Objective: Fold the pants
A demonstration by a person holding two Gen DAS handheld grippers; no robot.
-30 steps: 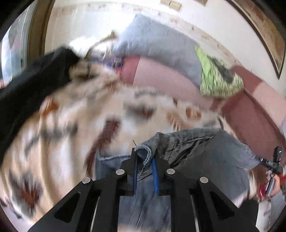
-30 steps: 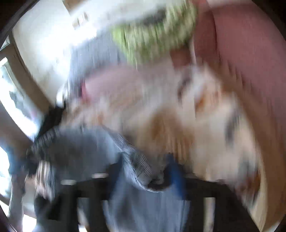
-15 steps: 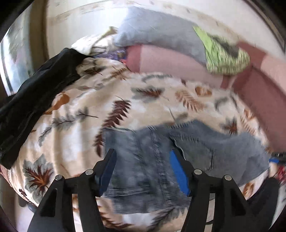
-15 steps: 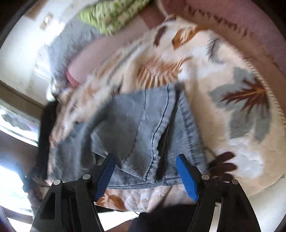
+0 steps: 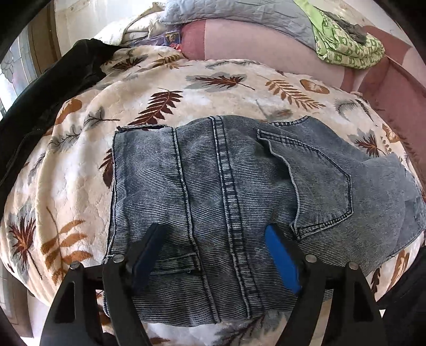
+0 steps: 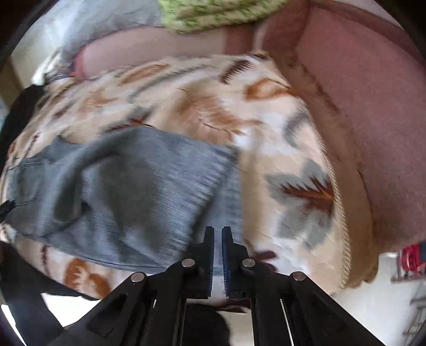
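- Folded blue-grey ribbed denim pants (image 5: 226,191) on leaf-print cream blanket (image 5: 80,170): loose upper layer may slide apart.
- Left tool (image 5: 213,255): spread wide above pants, empty.
- Right tool (image 6: 217,252): nearly closed, apparently empty; could snag the blanket beside the pants.

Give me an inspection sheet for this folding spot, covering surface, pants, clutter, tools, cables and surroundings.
Surface: leaf-print blanket over a pink sofa.
Job's things: denim pants lying folded on the blanket, back pocket up.
Clutter: black garment at the left edge; green patterned cloth and grey quilt on the sofa back.
Tools: left tool open above the pants; right tool shut, empty.
Cables: nothing seen.
Surroundings: window at left.
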